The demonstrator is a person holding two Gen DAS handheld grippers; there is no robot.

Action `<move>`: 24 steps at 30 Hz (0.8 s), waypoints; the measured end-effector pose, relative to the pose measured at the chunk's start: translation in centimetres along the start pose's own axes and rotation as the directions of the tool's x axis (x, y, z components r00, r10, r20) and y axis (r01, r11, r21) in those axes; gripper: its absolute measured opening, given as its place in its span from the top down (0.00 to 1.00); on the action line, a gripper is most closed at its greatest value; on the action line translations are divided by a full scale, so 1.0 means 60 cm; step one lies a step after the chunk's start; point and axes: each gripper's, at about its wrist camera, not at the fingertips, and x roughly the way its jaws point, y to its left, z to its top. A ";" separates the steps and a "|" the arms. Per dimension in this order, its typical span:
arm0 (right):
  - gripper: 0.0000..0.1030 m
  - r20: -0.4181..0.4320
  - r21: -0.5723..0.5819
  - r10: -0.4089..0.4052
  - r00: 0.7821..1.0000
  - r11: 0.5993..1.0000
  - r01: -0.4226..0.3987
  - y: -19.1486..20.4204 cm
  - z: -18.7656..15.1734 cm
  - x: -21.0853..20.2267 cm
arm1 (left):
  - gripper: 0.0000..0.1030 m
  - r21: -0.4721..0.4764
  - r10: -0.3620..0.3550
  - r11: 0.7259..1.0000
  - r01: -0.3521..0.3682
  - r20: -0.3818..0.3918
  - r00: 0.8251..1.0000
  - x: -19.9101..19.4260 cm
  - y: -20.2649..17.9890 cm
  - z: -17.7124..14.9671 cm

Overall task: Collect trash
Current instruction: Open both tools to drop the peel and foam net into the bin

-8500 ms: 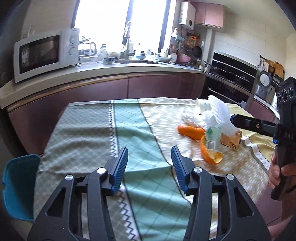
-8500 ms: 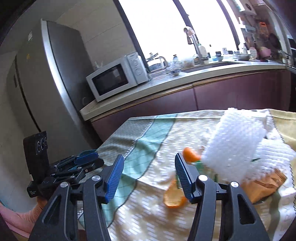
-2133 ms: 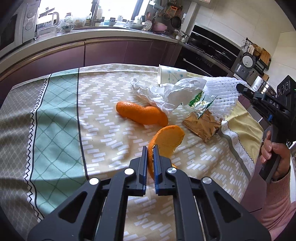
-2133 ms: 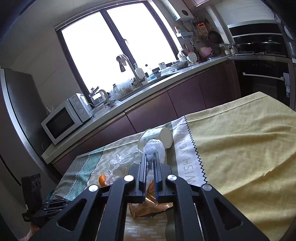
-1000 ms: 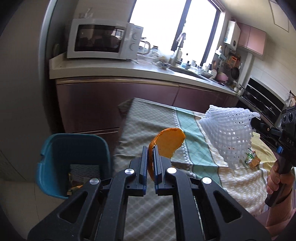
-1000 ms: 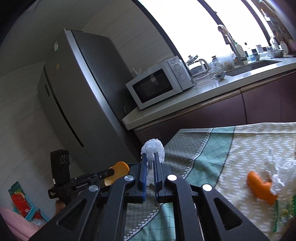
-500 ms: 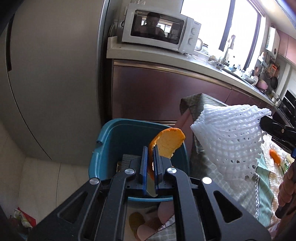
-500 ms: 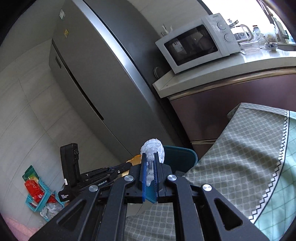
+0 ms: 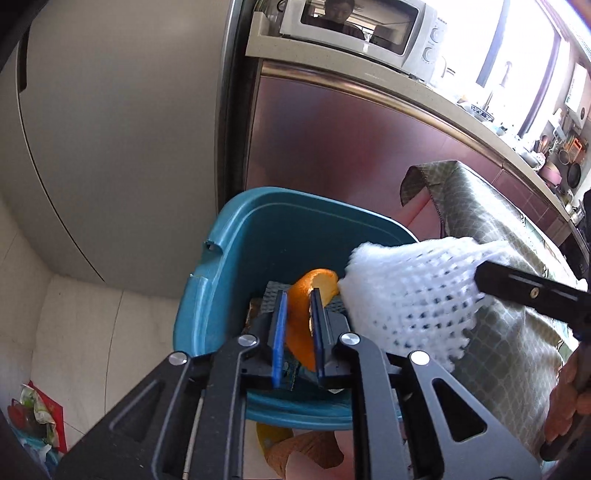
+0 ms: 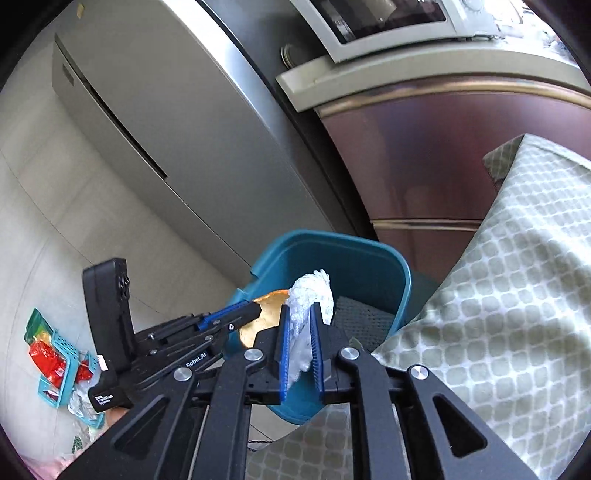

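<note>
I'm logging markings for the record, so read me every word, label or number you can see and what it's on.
"Robot.AI": white print on the left gripper arm.
White label on the left gripper's handle: too blurred to read.
Microwave dial markings: too small to read.

Glossy plastic bin [image 9: 236, 258], brushed-metal fridge [image 9: 122, 129], foam netting [image 9: 410, 291]

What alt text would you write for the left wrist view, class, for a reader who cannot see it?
Over a teal bin, the left tool is opening around a curl of orange peel. Beside it, the right tool brings a white foam net over the bin's rim. A fridge and a microwave stand behind.
</note>
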 end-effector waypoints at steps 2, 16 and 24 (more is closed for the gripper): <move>0.71 -0.014 0.020 -0.003 1.000 1.000 0.003 -0.007 -0.002 0.008 | 0.88 -0.002 0.005 1.000 -0.005 -0.005 1.000 0.008 -0.001 0.000; 0.70 0.062 -0.024 0.003 0.998 1.000 -0.002 -0.012 -0.054 -0.083 | 0.85 0.069 -0.062 0.996 0.057 0.059 0.996 -0.046 -0.062 -0.008; 0.65 0.179 -0.060 -0.023 0.984 0.998 0.034 -0.023 -0.112 -0.209 | 0.74 0.203 -0.217 0.961 0.188 0.130 0.968 -0.123 -0.173 -0.018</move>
